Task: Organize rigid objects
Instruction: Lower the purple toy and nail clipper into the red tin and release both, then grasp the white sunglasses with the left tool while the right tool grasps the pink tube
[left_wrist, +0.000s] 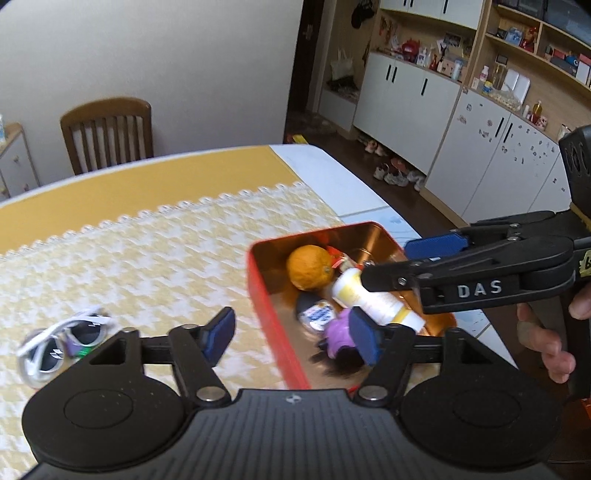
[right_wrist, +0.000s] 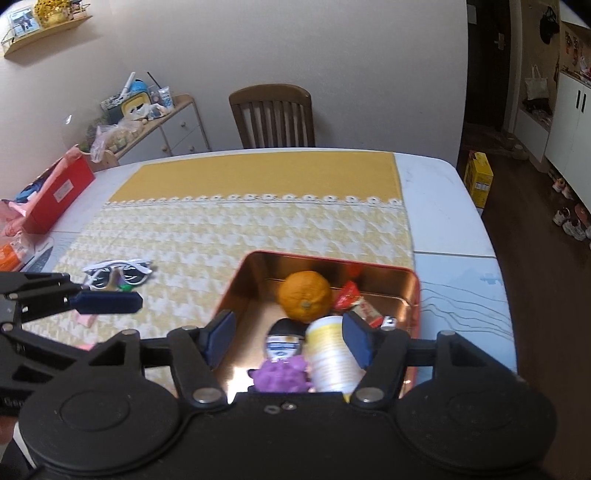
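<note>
A red tin box with a copper inside stands on the yellow cloth. In it lie an orange, a white and yellow bottle, a purple toy, a small dark tube and red wrappers. White sunglasses lie on the cloth left of the box. My left gripper is open, above the box's left wall. My right gripper is open above the box; it also shows in the left wrist view.
A wooden chair stands at the table's far side. A red carton and packets sit at the table's left edge. A pink item lies under my left gripper. White cabinets and shelves line the right side of the room.
</note>
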